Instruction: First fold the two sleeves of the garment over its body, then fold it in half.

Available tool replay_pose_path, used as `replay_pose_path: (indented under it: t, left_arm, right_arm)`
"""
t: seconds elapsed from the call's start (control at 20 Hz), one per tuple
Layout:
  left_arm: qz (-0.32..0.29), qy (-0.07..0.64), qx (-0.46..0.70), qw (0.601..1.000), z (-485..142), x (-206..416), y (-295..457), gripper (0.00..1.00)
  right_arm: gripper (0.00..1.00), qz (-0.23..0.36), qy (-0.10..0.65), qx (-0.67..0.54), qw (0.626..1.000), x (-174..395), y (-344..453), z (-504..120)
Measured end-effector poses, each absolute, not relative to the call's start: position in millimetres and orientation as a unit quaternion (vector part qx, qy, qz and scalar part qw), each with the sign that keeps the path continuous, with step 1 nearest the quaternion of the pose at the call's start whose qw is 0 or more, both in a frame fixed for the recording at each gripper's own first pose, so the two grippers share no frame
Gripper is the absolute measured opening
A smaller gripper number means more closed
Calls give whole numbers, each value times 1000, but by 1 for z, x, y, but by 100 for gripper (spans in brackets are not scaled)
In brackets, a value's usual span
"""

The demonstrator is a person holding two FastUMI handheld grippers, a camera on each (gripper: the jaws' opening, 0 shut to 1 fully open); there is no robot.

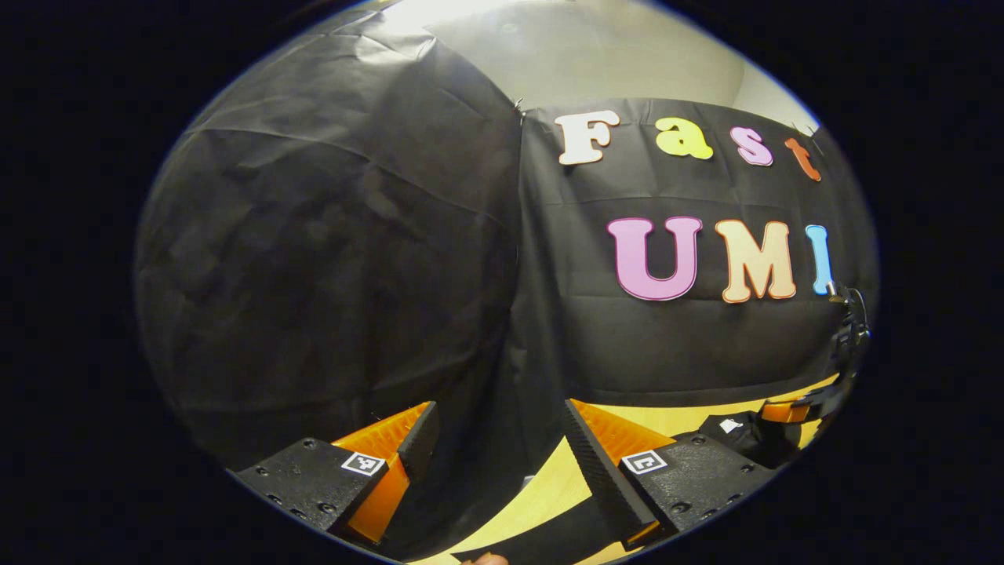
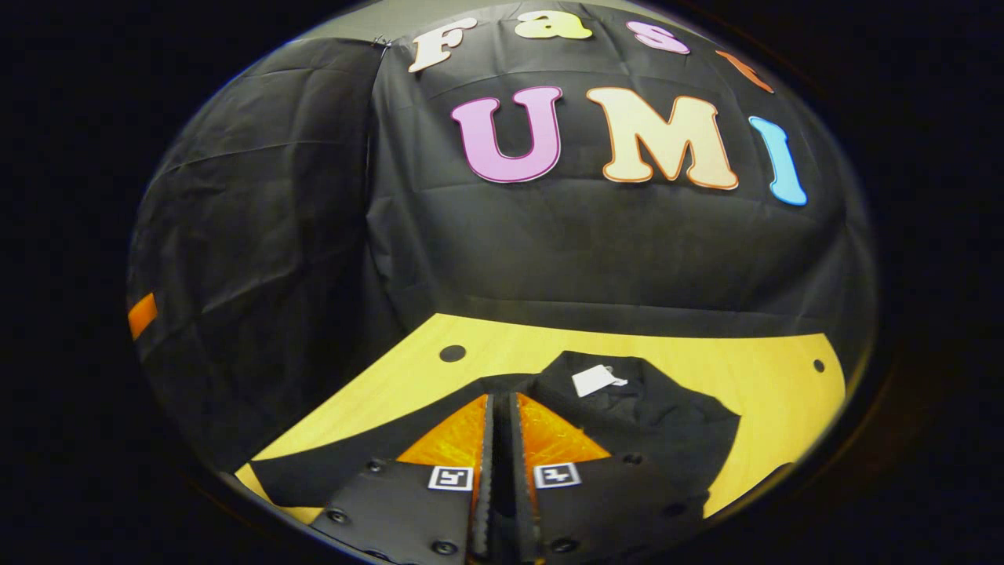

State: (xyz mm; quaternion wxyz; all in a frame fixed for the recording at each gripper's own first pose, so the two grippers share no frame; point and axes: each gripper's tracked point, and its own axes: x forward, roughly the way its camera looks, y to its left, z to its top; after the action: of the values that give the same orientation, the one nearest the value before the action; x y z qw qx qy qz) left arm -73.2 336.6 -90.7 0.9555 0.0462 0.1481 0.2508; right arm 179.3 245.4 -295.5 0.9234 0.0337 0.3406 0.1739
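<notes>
the soft black cloth garment (image 2: 627,416) lies flat on the pale wooden bench (image 2: 769,377); light and limp, best pinched at a sleeve edge. the left gripper (image 1: 498,447) fingers stand apart, the right gripper (image 2: 499,428) fingers closed on nothing.

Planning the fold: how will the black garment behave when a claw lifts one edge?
The garment lies rumpled, so probably floppy: it should drape, not hold shape. It looks thin, likely light. On the smooth table it may slide when pushed.

garment (image 2: 627,424) bottom cut off behind right gripper (image 2: 500,439), grip on cloth unclear, tag (image 2: 596,380) unreadable
</notes>
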Motion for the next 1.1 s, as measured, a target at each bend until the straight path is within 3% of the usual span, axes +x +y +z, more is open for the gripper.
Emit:
replay_pose_path:
  t: [0.15, 0.2, 0.35, 0.8, 1.1]
  left_arm:
    - [256, 175, 25, 950, -116, -85, 344, 95]
    - [258, 188, 15, 948, -128, -95, 343, 95]
    - [260, 240, -18, 935, -164, -112, 339, 92]
    - [263, 379, -94, 882, -290, -161, 315, 96]
    - [264, 434, -125, 853, -347, -182, 302, 96]
  right_arm:
    - [93, 167, 313, 29, 934, 187, 240, -278]
    - [100, 164, 309, 25, 937, 187, 237, -277]
    - [99, 153, 314, 17, 937, 182, 219, -275]
    - [99, 122, 340, 12, 932, 160, 177, -283]
    - [99, 105, 346, 10, 932, 149, 161, -281]
